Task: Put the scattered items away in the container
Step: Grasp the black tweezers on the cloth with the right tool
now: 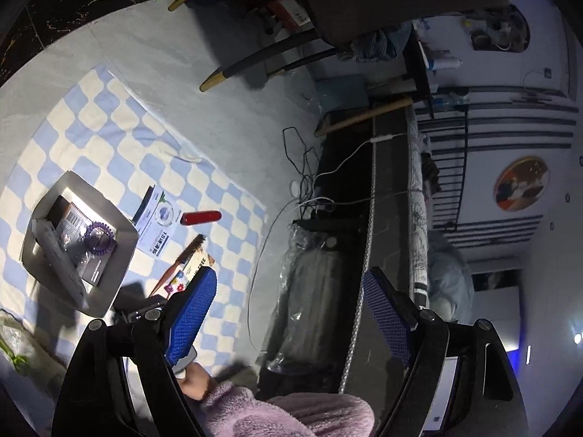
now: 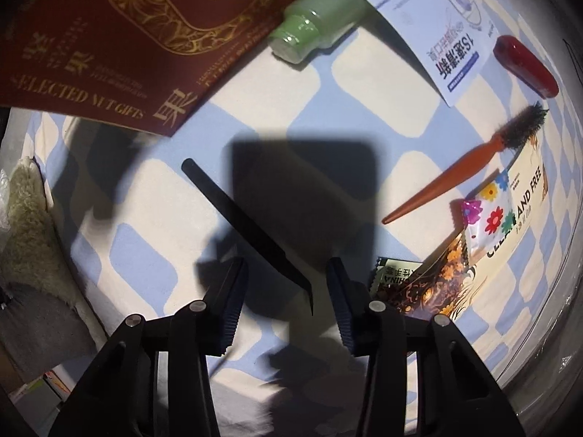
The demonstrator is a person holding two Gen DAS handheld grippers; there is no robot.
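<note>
A grey open box [image 1: 120, 251] stands on the blue-and-cream checked cloth [image 1: 109, 138] and holds a purple coil hair tie [image 1: 98, 236] and some flat packs. My left gripper [image 1: 288, 313] hangs open to its right, with nothing between its blue pads [image 1: 193, 313]. My right gripper [image 2: 286, 291] points straight down at the cloth, open, astride the pointed tip of black tweezers [image 2: 247, 229] that lie flat; the pads do not touch them. Loose nearby are an orange brush [image 2: 466, 178], a red case [image 2: 524, 65], a white mask packet [image 2: 437, 29], a green bottle [image 2: 320, 25] and a flower-print sachet [image 2: 488, 215].
A dark red gift box [image 2: 127, 36] lies at the upper left of the right wrist view. A patterned flat pack [image 2: 455, 273] sits under the sachet. Beyond the cloth are chair legs [image 1: 255, 62], cables [image 1: 309, 189] and a black cabinet [image 1: 346, 218]. A lilac fluffy sleeve [image 1: 291, 415] is below.
</note>
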